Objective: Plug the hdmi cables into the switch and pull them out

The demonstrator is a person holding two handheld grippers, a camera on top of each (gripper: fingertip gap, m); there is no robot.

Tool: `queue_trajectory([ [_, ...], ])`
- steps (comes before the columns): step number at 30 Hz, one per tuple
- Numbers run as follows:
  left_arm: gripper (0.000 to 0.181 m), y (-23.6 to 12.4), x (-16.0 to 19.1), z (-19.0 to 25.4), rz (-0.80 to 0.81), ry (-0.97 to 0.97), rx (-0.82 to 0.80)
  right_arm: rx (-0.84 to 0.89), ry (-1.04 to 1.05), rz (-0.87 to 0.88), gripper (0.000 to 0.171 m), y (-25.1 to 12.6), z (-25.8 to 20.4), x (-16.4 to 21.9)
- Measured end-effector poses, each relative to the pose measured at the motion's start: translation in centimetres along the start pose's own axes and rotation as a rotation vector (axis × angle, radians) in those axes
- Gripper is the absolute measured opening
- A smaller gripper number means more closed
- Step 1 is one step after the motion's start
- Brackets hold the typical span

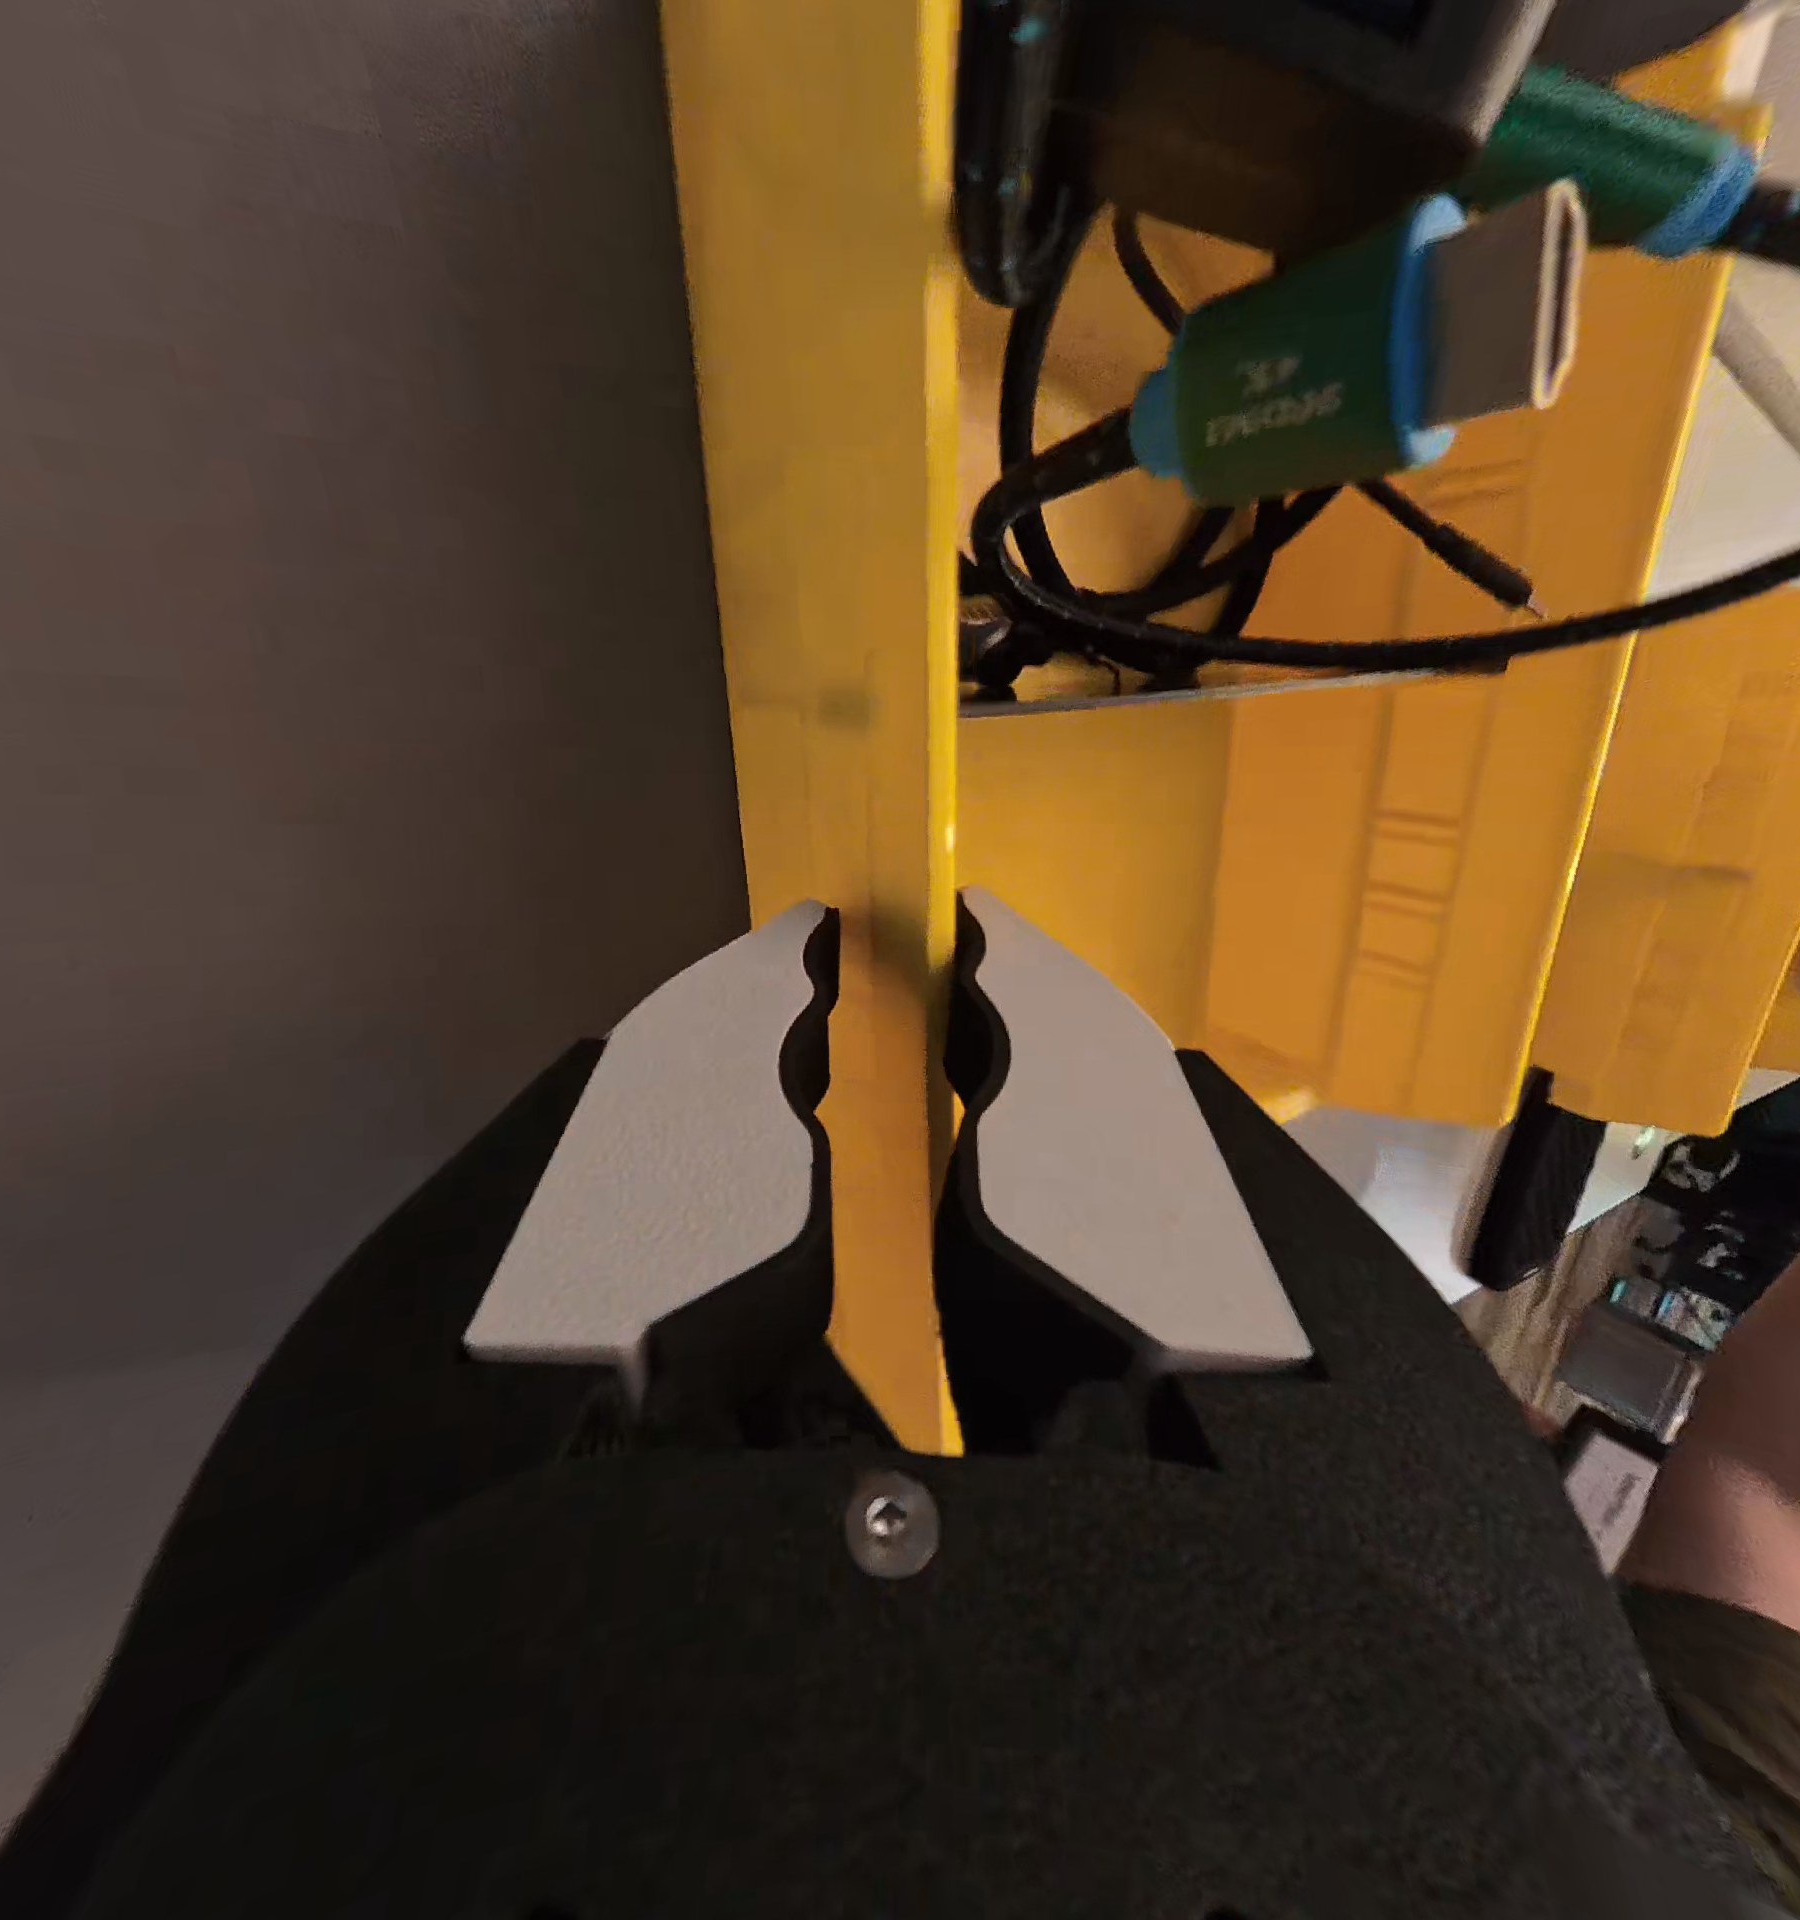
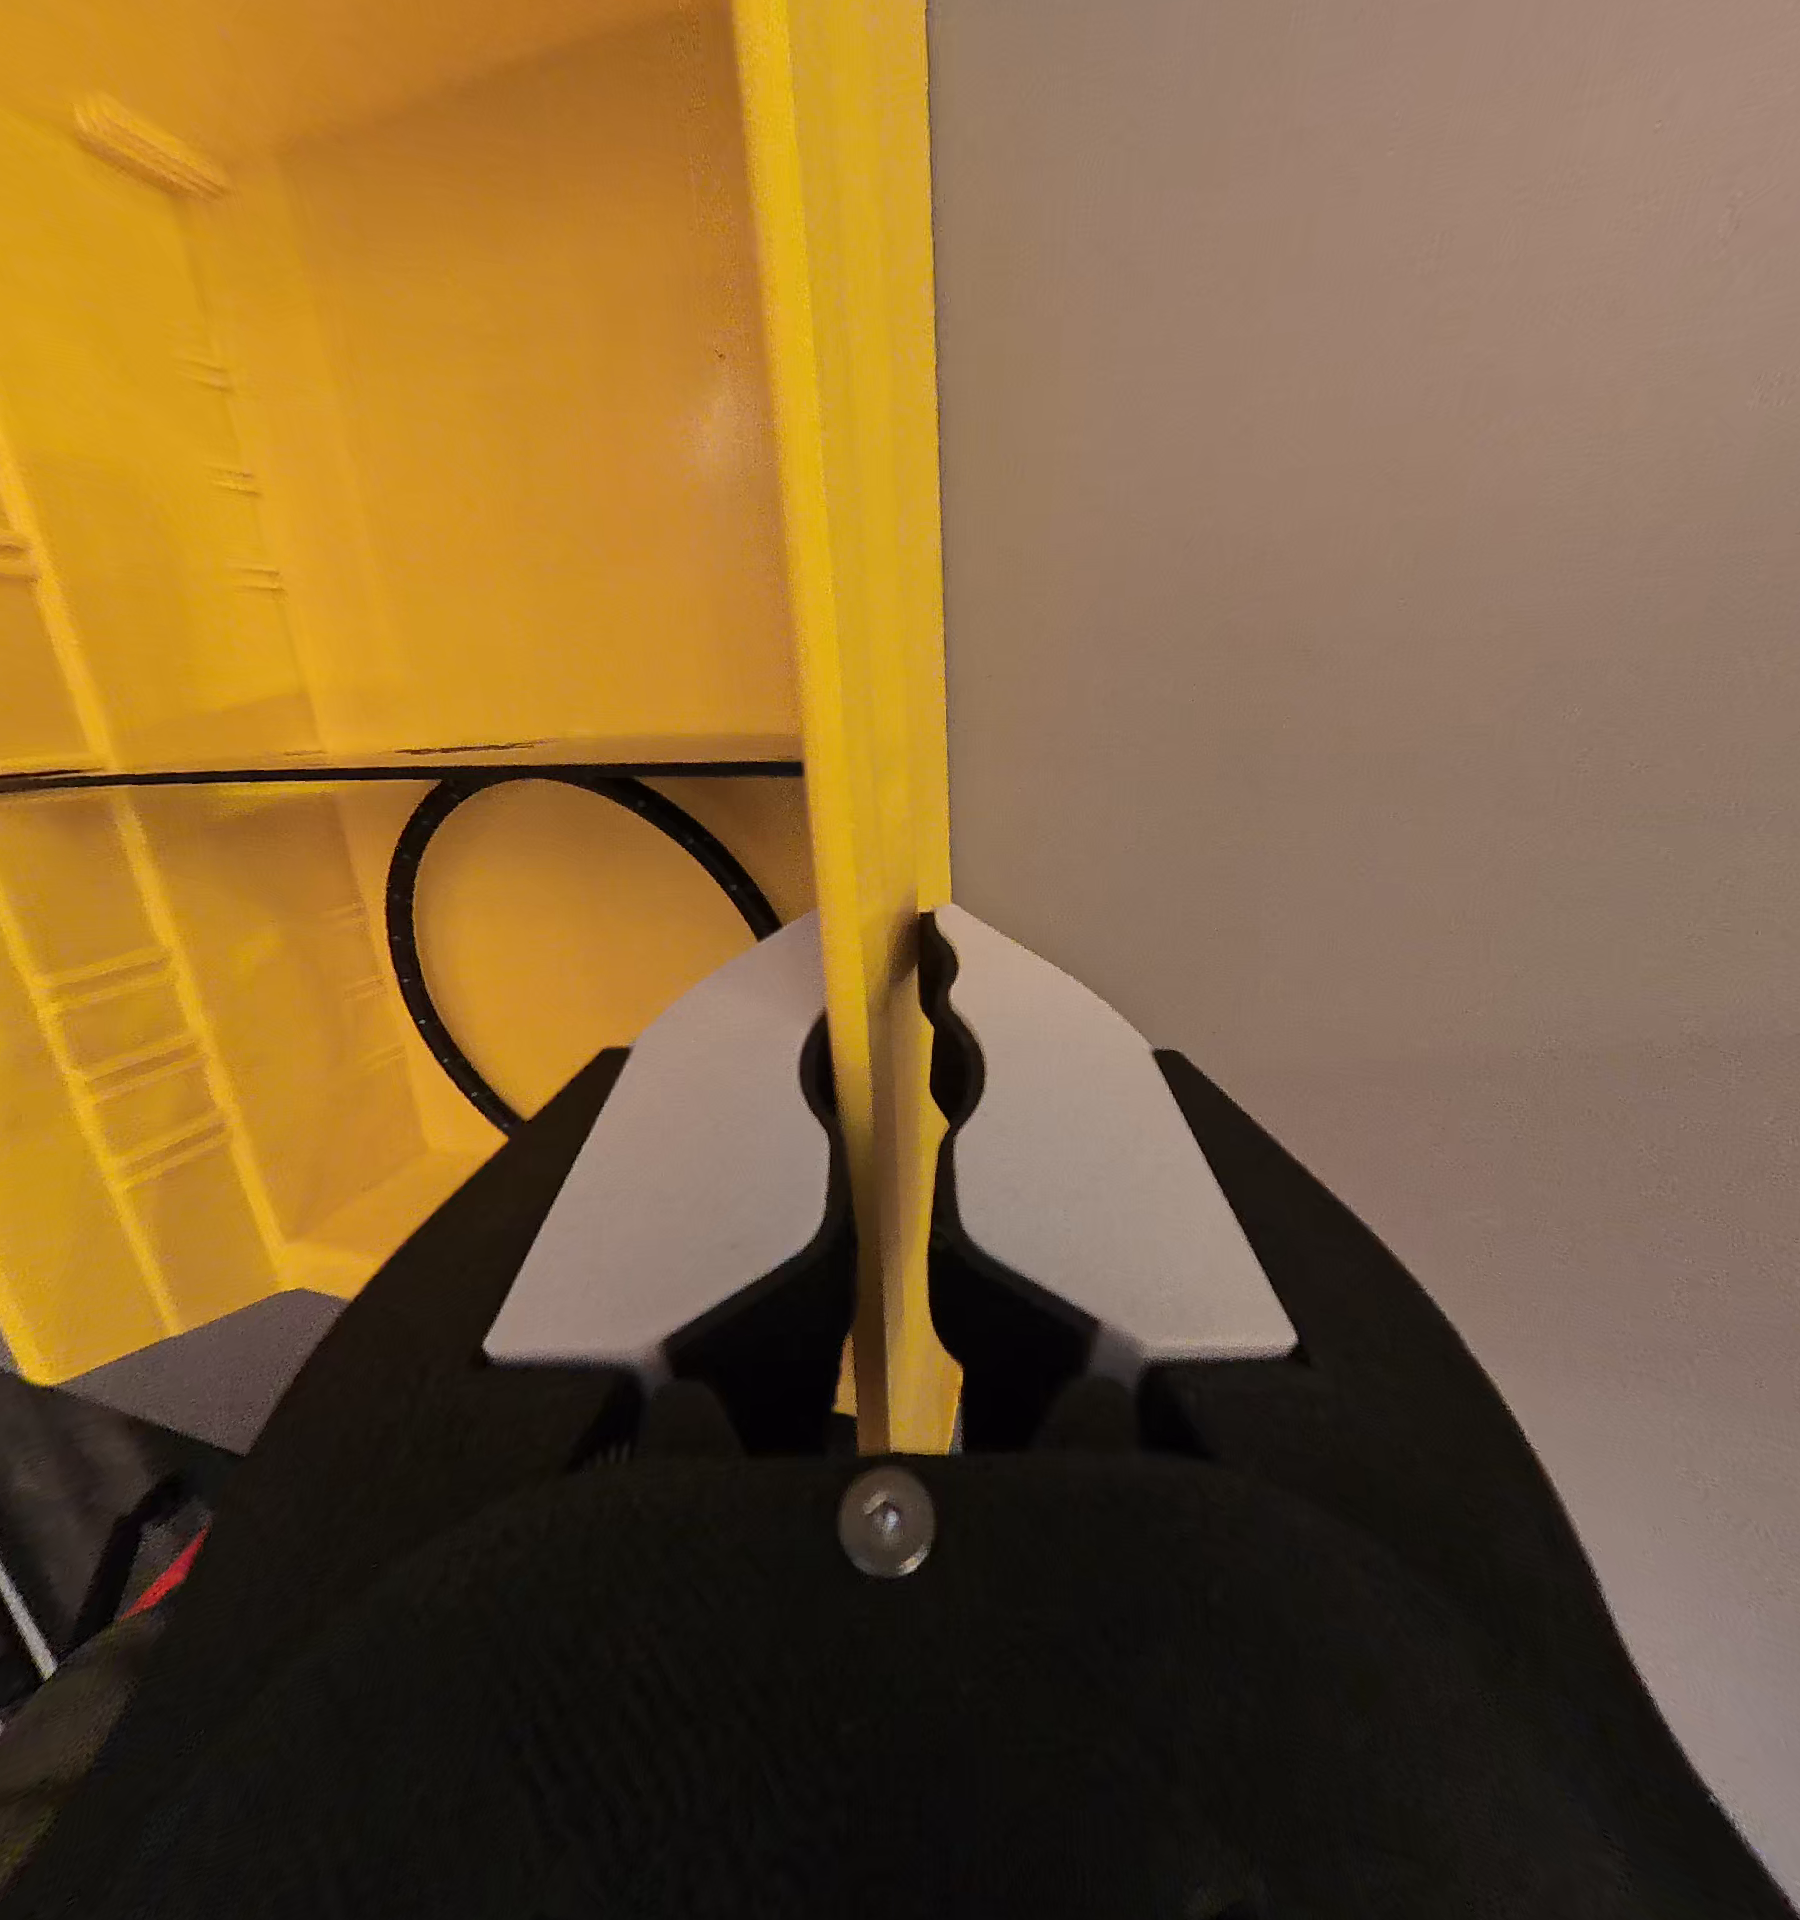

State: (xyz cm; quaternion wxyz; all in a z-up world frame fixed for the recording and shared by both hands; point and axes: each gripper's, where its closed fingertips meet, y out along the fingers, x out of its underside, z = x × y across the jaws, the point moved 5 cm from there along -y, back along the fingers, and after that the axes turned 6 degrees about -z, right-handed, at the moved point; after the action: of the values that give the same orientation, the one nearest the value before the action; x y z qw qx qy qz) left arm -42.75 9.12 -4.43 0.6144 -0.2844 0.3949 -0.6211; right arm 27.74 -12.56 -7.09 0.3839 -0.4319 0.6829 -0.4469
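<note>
1. HDMI plug: green shell with blue bands at both ends, bare metal tip pointing up and right; hangs loose ahead of and right of the left gripper, inside the yellow bin; its black braided cable trails below it in loops on a grey shelf-like divider.
2. Second green-and-blue plug: farther up and right, its front end running into a dark body at the top edge that is too blurred to name.
3. In the right wrist view a loop of black cable lies in the bin compartment just left of the right gripper, below a thin dark divider.
4. Person's forearm shows at the lower right of the left wrist view; a dark patterned sleeve sits below it; both grippers point forward along the bin's edges.
5. Left gripper: narrow, both grey fingers closed on the yellow bin's wall, which runs straight up between them; grey table surface to its left.
6. Right gripper: narrow, clamped on the opposite yellow wall; right finger pressed to the wall's outer face, left finger partly hidden behind it; grey table to the right.
</note>
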Motion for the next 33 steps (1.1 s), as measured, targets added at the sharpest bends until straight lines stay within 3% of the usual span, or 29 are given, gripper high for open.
queue_trajectory([
  [15, 0.006, -1.3, -0.5, -1.6, -0.075, 0.322, -0.330, 0.110, 0.075, 0.053, 0.006, -0.4, 1.0, 0.9],
  [27, 0.009, -0.8, -0.3, -0.9, -0.060, 0.383, -0.315, 0.113, 0.135, 0.042, 0.006, -0.9, 2.7, 0.2],
  [33, 0.012, -0.6, -0.2, -0.6, -0.070, 0.446, -0.344, 0.122, 0.060, 0.015, 0.006, -0.9, 2.7, 0.4],
])
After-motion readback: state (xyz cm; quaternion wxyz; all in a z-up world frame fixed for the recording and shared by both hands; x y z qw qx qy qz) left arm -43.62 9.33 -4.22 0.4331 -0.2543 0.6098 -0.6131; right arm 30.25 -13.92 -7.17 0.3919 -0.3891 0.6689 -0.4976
